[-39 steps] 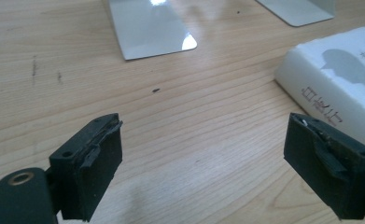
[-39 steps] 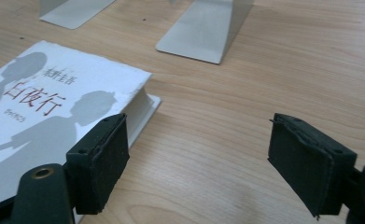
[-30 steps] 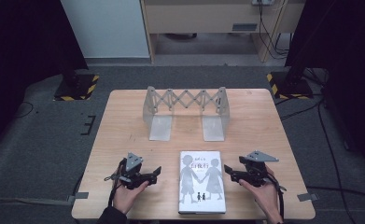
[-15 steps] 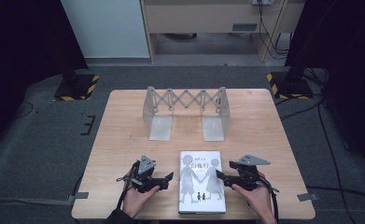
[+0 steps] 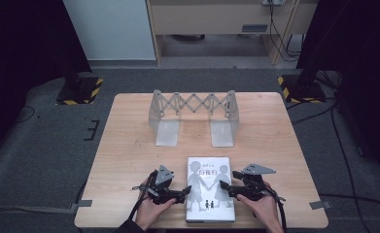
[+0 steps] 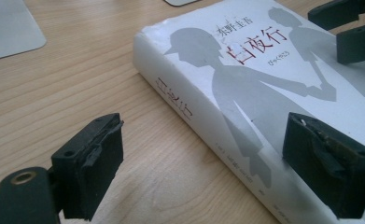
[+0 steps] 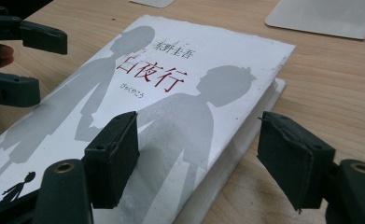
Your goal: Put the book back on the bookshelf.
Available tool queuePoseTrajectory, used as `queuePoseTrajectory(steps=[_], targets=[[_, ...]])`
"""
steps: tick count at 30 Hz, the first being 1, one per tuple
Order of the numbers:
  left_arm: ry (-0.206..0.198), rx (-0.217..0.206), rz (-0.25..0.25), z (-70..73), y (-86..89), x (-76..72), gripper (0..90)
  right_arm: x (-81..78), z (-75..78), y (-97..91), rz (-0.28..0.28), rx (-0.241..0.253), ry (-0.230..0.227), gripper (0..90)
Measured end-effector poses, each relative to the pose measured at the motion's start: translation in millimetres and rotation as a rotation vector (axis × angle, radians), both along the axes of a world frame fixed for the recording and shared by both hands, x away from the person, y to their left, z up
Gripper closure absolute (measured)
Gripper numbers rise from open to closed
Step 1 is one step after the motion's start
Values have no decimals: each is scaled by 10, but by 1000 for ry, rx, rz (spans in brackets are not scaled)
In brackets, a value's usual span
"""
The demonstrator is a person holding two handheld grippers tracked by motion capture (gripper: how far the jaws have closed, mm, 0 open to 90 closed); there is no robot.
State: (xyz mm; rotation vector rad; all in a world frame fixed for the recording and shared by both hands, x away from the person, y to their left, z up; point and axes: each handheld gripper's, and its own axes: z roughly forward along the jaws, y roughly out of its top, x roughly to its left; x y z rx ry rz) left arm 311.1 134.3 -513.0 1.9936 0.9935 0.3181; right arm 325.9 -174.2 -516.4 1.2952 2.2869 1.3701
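The bench (image 5: 129, 145) is pale wood with a visible grain and a smooth, low-sheen finish. The book (image 5: 210, 189) on it has a matt white paper jacket printed with grey silhouettes; its edges look scuffed and a little rough. The folding rack (image 5: 192, 116) appears to be dull grey metal with a brushed, satin surface. Each tool has matt black, plastic-looking jaws whose pads (image 6: 94, 158) are chipped and rough at the edges. The floor (image 5: 42, 145) is dark grey carpet.
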Motion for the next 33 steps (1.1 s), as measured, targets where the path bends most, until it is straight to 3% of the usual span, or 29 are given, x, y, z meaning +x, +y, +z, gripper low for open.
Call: queuePoseTrajectory(steps=[19, 22, 28, 33], targets=[[-4, -40, -63, -81, -111, 28, 40, 47, -91, 67, 17, 61, 11, 245], [9, -55, -78, -90, -132, 21, 4, 44, -55, 63, 28, 52, -13, 254], [13, -74, -72, -82, -125, 20, 0, 27, 59, 70, 24, 86, -82, 272], [7, -76, -69, -75, -110, 11, 1, 50, 99, 89, 25, 114, -76, 268]])
